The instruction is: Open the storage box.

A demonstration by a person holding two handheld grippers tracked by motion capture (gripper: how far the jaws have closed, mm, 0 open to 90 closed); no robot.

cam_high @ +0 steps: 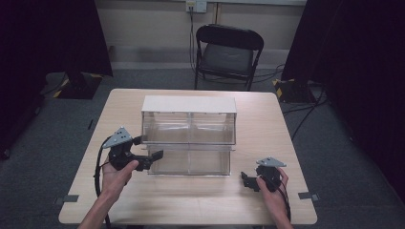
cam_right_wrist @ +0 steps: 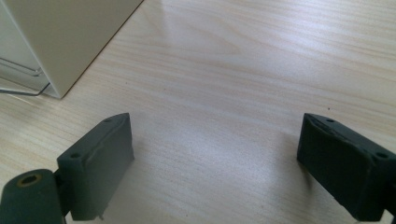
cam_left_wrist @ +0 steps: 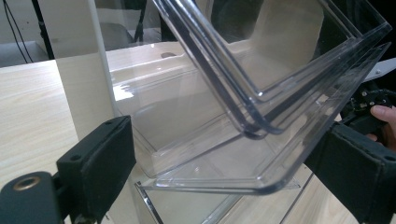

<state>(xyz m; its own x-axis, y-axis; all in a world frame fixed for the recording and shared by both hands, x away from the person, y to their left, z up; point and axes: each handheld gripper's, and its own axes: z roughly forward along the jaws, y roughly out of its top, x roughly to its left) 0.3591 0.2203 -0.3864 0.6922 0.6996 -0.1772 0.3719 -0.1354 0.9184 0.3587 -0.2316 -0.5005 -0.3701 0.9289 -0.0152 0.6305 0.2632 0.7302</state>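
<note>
1. Left hand-held gripper (cam_high: 152,157): jaws apart, straddling the front-left corner of the lower clear drawer (cam_high: 188,161), nothing clamped.
2. Drawer cabinet (cam_high: 189,104) at mid-tabletop (cam_high: 200,200): lower drawer pulled well out, upper drawer (cam_high: 188,128) in. Looks partway; grip not yet made.
3. Right hand-held gripper (cam_high: 245,180): jaws apart, empty, resting right.
4. Count: one cabinet, two drawers, two grippers.

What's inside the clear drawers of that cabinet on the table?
The cabinet has clear drawers, and they look empty; the table shows through them. The lower left one is pulled out by the left gripper. The white top hides the rear.
</note>
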